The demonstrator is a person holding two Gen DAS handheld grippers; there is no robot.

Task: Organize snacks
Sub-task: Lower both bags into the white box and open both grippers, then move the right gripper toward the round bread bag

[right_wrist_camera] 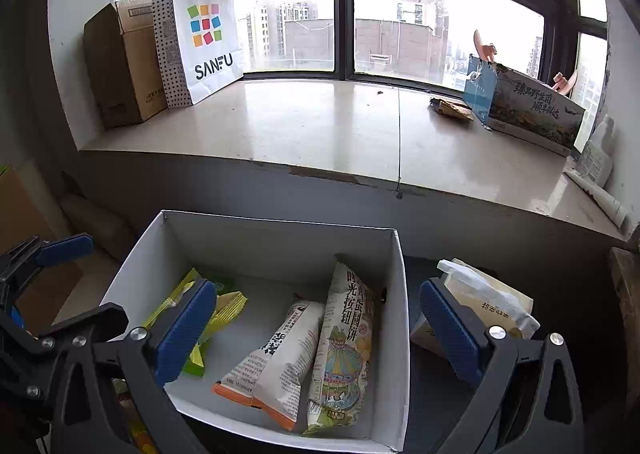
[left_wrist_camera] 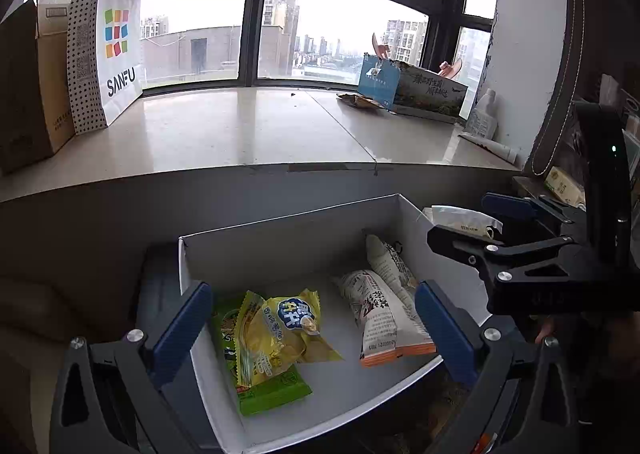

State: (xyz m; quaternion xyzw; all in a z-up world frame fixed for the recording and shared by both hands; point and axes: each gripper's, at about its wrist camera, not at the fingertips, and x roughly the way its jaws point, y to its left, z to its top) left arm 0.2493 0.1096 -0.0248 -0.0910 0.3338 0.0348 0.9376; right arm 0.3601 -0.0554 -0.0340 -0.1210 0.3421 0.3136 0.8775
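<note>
We log a white box holding yellow packet, green packet and perhaps three pale packets, below both grippers, left and right, jaws apart, empty.

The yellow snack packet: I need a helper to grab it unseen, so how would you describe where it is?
Find the open white box below the window ledge. On its left side, the yellow snack packet lies atop a green packet. It alone is bright yellow with a blue logo; the packets on the right are white.
</note>
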